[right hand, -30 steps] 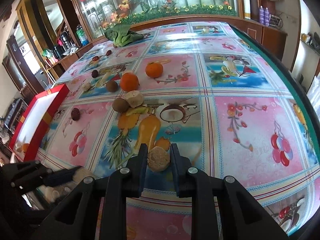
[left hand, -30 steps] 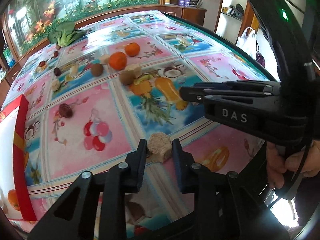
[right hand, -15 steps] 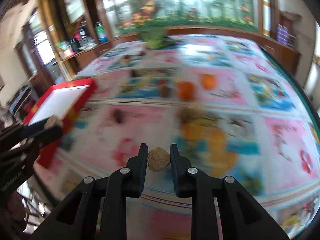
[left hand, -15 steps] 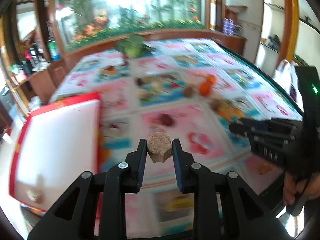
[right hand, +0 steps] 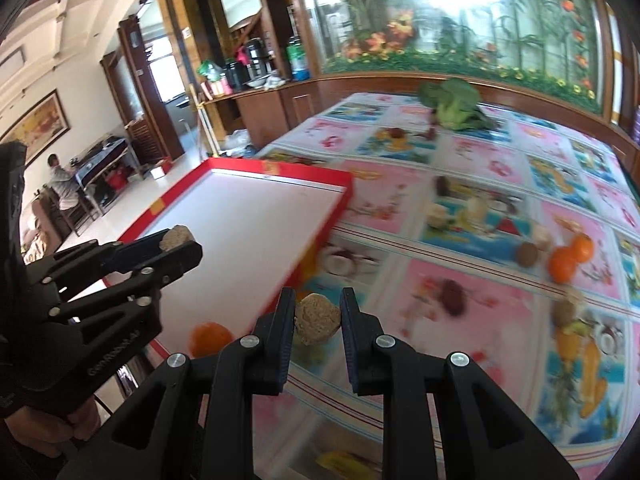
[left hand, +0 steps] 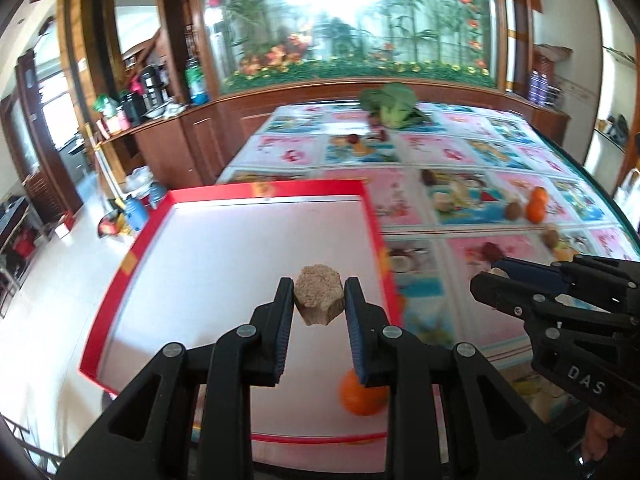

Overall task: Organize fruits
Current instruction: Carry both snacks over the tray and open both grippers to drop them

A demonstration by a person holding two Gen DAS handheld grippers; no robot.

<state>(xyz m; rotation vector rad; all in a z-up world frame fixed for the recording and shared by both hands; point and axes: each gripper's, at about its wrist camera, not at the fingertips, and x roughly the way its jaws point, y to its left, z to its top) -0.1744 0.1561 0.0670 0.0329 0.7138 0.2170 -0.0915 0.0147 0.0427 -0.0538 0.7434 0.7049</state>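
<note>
Both loaded: left hand-held gripper (left hand: pixel 316 300) and right hand-held gripper (right hand: pixel 317 320) each clamp a tan chunk (left hand: pixel 319 294), carrying them toward the red tray (left hand: pixel 256 196).

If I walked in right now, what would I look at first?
Probably the two black grippers, each pinching a rough tan lump: the left gripper holds its tan lump over the big red tray, while the right gripper carries its own lump beside the tray's edge. One orange already sits in the tray's near corner, and more fruit dots the bright picture tablecloth.
</note>
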